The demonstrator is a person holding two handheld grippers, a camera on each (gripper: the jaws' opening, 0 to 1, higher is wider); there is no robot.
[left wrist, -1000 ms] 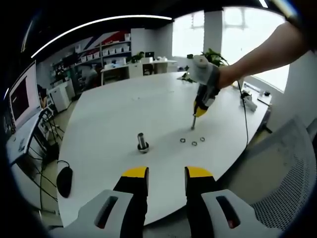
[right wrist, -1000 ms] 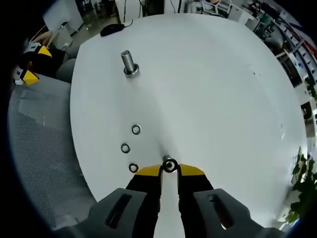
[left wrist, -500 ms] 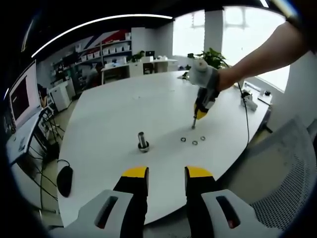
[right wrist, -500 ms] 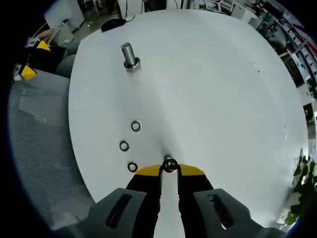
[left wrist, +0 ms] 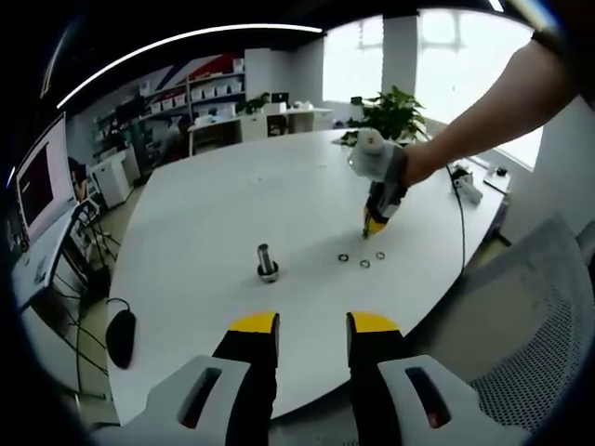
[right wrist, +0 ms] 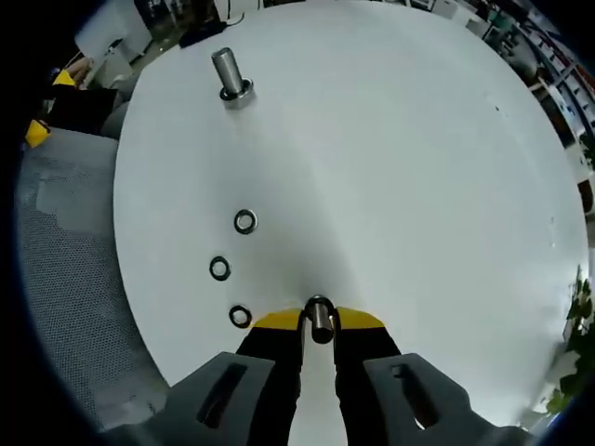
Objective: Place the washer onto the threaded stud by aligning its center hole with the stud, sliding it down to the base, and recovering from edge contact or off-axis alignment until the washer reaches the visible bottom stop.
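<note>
Washer (right wrist: 319, 316) is pinched edge-on between the right gripper (right wrist: 319, 321) jaws, well apart from the threaded stud (right wrist: 226, 72). Left gripper (left wrist: 312, 325) jaws are parted and empty. Misalignment could be caused by that tilted hold, so the stud's top might be struck.

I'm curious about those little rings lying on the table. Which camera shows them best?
The right gripper view: the three loose washers lie close, each hole plain against the white table. The left gripper view shows them as tiny distant specks.

On the counter (left wrist: 214, 214), the stud (left wrist: 267, 263) stands mid-counter, three washers (left wrist: 362, 259) nearer its right edge under the right gripper (left wrist: 365, 229).
</note>
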